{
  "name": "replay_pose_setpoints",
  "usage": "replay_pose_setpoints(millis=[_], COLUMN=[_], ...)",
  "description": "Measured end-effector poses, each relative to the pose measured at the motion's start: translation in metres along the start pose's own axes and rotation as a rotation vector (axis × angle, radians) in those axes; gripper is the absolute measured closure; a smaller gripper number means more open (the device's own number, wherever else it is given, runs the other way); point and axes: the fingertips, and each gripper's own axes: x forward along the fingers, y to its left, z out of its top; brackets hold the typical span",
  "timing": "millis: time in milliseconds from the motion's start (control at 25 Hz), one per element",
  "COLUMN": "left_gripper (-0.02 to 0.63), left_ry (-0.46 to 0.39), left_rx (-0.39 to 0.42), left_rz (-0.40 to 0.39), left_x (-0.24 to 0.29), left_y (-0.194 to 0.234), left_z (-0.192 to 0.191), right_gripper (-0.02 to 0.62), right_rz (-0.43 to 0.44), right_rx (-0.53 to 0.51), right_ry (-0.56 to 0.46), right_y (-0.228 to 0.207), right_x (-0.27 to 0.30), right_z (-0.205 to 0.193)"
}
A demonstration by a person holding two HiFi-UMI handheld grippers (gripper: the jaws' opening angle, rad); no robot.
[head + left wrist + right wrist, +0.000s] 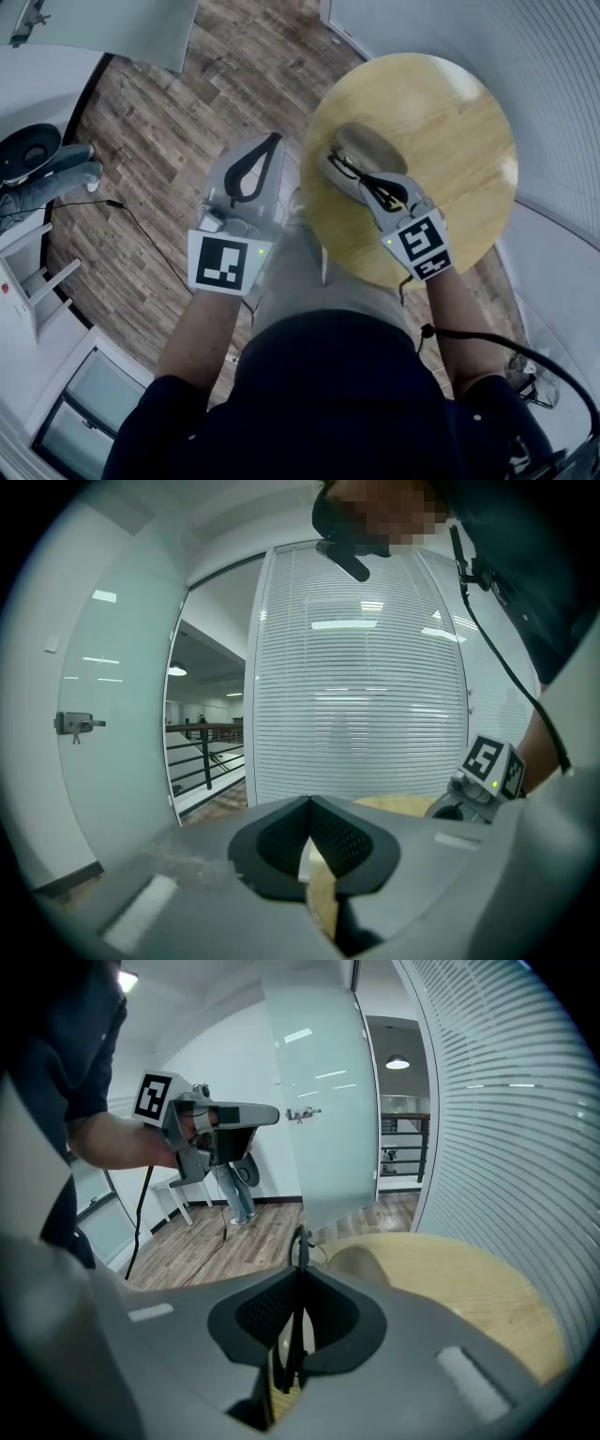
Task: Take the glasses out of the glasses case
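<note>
right gripper view: the right gripper [298,1274] pinches the black glasses [298,1241] over the glasses case [361,1262] on the table [469,1279], probably to clear it. the left gripper [309,803] is closed and empty, aside.

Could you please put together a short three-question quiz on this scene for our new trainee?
1. True or false: the left tool grips the glasses.
2. The glasses case lies on: A) the wood floor; B) the round wooden table; C) the left tool's jaws.
3. Fill in: the right tool's jaws are shut on the ____.
Key: 1 false, its jaws are together with nothing between them; 2 B; 3 glasses.
</note>
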Motion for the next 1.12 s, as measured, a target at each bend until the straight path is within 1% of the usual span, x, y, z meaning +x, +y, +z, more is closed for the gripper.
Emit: replay_pose_setpoints(millis=[240,400,720,920,1120], left_gripper=[0.6,0.6,0.6,0.6,0.6], left_ry=[-0.02,-0.031,-0.064,-0.095,-0.109], left_rx=[0.028,0.032,0.054,0.061,0.063], left_rz=[0.0,0.006,0.004,0.001,-0.008], left_x=[-0.013,-0.021,-0.04,-0.056,-0.076], left_y=[-0.002,0.002,-0.011,-0.014,-0.019], left_z=[0.021,0.034,0.063,0.082,0.093], right_gripper=[0.56,0.561,0.561,0.561,0.561], right_rz=[-0.023,-0.04,-0.092,-0.12,-0.152], right_rx=[-0.017,-0.027,-0.055,-0.042,-0.057], right_ry=[-0.028,-0.05,-0.106,-0.153,-0.185], right_y=[0.007,0.008,0.011,0.023,0.035], right_x=[-0.019,-0.031,-0.069,-0.088,-0.109], right_z=[0.017,0.033,0.062,0.077,0.092])
